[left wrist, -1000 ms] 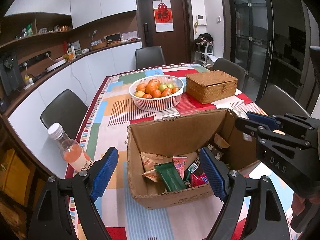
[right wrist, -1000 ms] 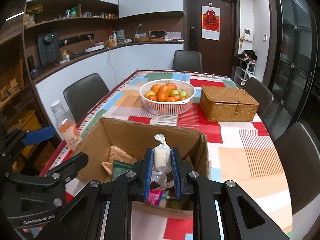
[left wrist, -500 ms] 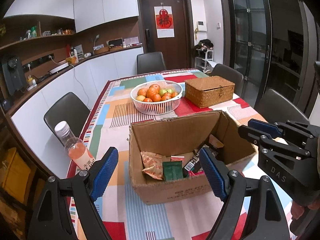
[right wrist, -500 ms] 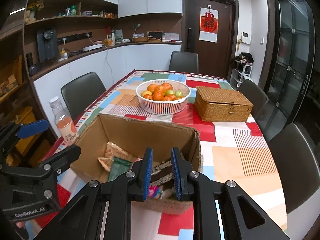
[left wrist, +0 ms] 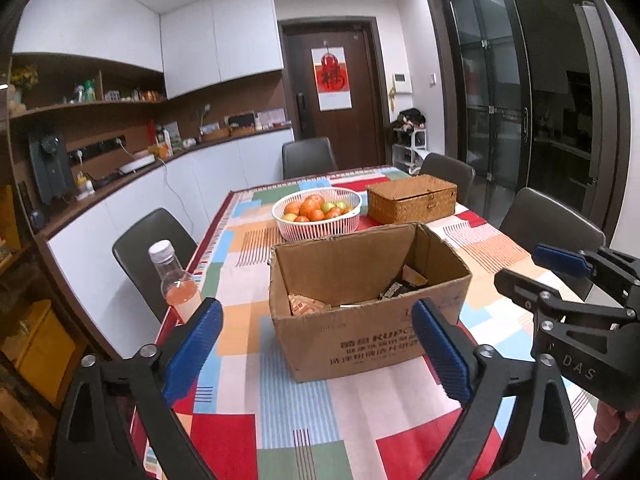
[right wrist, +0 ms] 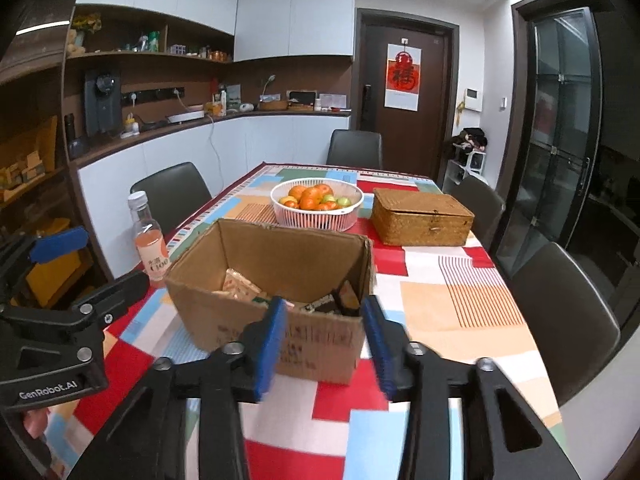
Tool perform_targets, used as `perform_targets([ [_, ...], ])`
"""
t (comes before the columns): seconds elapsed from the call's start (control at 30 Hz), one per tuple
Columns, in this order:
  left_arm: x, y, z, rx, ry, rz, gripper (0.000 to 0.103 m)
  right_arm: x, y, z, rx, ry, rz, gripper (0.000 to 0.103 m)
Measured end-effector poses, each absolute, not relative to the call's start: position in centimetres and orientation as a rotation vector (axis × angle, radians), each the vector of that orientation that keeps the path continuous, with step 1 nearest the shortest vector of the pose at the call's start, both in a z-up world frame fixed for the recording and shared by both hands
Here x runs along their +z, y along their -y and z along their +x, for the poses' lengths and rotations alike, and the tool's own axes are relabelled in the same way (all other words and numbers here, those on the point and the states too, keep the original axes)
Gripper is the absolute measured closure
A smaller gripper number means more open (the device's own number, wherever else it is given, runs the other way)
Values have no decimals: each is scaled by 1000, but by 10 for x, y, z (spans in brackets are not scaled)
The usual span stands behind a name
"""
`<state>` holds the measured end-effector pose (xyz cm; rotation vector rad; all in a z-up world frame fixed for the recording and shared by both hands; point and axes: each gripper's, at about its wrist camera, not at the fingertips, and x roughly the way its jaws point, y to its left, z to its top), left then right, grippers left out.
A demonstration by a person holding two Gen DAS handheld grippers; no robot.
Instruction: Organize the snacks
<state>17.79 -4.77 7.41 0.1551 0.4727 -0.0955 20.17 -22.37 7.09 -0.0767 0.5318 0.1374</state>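
**Two empty grippers held above a cardboard box of snacks on a dining table**

An open cardboard box (left wrist: 368,308) sits on a table (left wrist: 280,412) covered with a patchwork cloth of red, blue, orange, green and white blocks. Inside the box lie several snack packets (right wrist: 240,289), low against its bottom; an orange-and-cream wrapper shows at the left and darker wrappers sit toward the right (their labels are too small to read). Printed characters run along the box's near wall.

The left gripper (left wrist: 316,350) is held in front of the box, its blue-padded fingers spread wide, roughly as far apart as the box is wide, with nothing between them. The right gripper (right wrist: 325,340) hangs over the box's near right corner. Its fingers are parted too, though less widely, and they hold nothing; the pads look slightly blurred. Each gripper also shows at the edge of the other's view, the right one at the right side of the left camera's picture.

Just left of the box, near the table edge, stands a clear bottle (left wrist: 179,286) with a white cap, partly filled with pink-orange drink. Behind the box is a white slatted basket (left wrist: 316,216) of oranges and green fruit, and to its right a closed woven wicker chest (left wrist: 412,198). Dark chairs (left wrist: 148,252) surround the table. Beyond are white cabinets, a cluttered counter and a dark door bearing a red poster.
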Motion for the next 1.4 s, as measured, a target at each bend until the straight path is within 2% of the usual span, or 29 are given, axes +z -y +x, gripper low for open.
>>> perform_targets([
  [0.13, 71, 49, 159, -84, -458, 172, 0, 64, 229, 179, 133, -541, -52, 51],
  [0.33, 67, 48, 131, -84, -453, 154, 0, 58, 234, 146, 129, -532, -36, 43],
  [0.9, 56, 47, 86, -97, -453, 134, 0, 46, 233, 90, 136, -522, -14, 39],
  [1.4, 45, 43, 76, -95, -462, 118, 0, 39, 227, 82, 145, -539, -12, 39],
])
